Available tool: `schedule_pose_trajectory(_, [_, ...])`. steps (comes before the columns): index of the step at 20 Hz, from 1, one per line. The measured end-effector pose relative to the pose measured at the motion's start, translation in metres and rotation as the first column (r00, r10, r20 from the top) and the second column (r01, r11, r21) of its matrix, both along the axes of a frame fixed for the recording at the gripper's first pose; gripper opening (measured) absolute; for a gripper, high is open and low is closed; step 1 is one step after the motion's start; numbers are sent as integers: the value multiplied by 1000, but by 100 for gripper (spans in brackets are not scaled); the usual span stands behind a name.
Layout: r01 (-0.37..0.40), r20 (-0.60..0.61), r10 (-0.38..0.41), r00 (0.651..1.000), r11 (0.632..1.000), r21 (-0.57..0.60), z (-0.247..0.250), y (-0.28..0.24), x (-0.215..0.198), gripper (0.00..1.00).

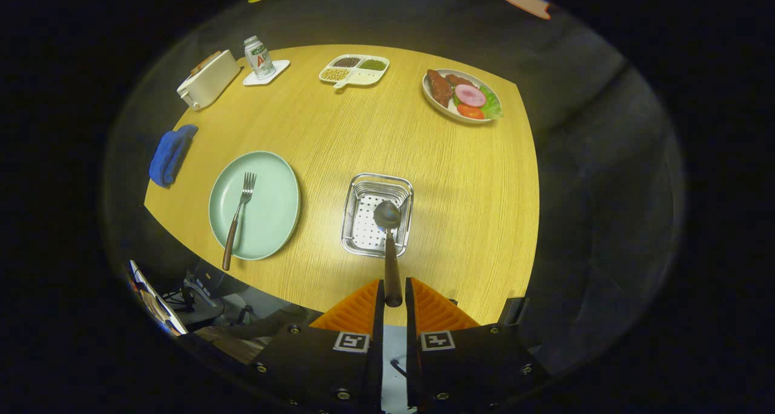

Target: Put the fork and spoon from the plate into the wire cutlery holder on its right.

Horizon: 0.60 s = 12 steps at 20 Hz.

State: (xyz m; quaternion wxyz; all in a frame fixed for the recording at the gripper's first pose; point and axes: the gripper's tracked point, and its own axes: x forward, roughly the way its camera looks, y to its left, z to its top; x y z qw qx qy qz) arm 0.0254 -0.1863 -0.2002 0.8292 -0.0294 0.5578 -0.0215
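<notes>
Gripper view showed the tongs (393, 293) clamped on the spoon (388, 238) handle, bowl hanging over the wire cutlery holder (376, 215) (fork (238, 217) on the plate (254, 205)). Released tilted, the spoon might catch the rim and spill onto the bench (387, 135).

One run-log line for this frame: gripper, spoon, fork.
gripper: shut on dark-handled metal spoon | spoon bowl: over wire cutlery holder | wooden-handled fork: on pale green plate

Spoon over the holder
Gripper (393, 293) pinches the spoon (388, 232) handle, bowl above the holder (376, 215); fork (238, 217) lies on the plate (272, 202).
</notes>
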Motion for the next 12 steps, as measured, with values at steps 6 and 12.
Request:
schedule_pose_trajectory(6, [12,173,-19,985,999,41,37,23,-2,49])
schedule_pose_trajectory(12, [-32,199,16,980,996,80,42,73,-26,48])
